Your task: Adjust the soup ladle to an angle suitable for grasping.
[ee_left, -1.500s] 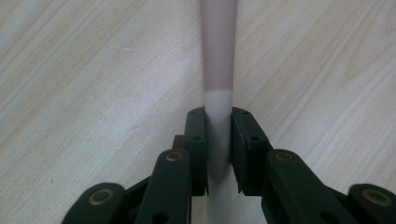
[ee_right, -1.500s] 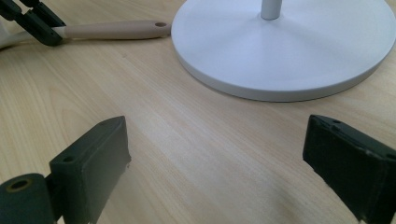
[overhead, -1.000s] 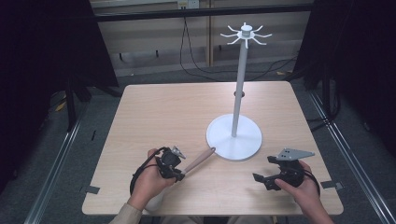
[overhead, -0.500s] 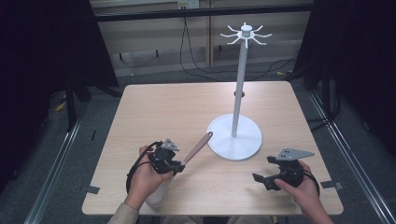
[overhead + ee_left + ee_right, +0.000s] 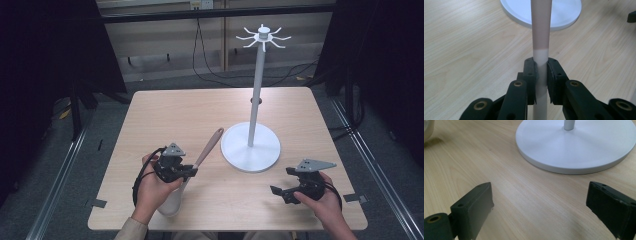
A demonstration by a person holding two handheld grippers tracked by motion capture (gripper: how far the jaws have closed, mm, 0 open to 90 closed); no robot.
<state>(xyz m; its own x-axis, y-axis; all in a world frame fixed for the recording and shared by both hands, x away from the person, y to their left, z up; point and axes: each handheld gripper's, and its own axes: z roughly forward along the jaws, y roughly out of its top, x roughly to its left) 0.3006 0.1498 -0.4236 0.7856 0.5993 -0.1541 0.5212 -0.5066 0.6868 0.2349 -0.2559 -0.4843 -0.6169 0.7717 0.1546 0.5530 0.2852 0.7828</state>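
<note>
A spatula with a pinkish-brown handle [image 5: 211, 145] and a white blade [image 5: 171, 202] is held at the table's front left. My left gripper [image 5: 191, 172] is shut on its white shaft, the handle slanting up and right toward the stand. In the left gripper view the shaft [image 5: 541, 37] runs straight up between the closed jaws of that gripper [image 5: 541, 67]. The white hook stand [image 5: 257, 95] has a round base [image 5: 235, 147] at centre right. My right gripper [image 5: 281, 193] rests open near the front right edge, and in its own view this gripper [image 5: 540, 200] holds nothing.
The stand's pole ends in a ring of short hooks [image 5: 263, 37] high above the table. The wooden tabletop [image 5: 190, 115] stretches bare behind the grippers. The stand's base [image 5: 576, 147] lies just ahead of the right gripper. Black cables hang behind the table.
The left gripper has drawn back toward the front left and lifted the spatula; its handle end has swung up off the table and the white blade now shows below the hand. The right gripper stayed still.
</note>
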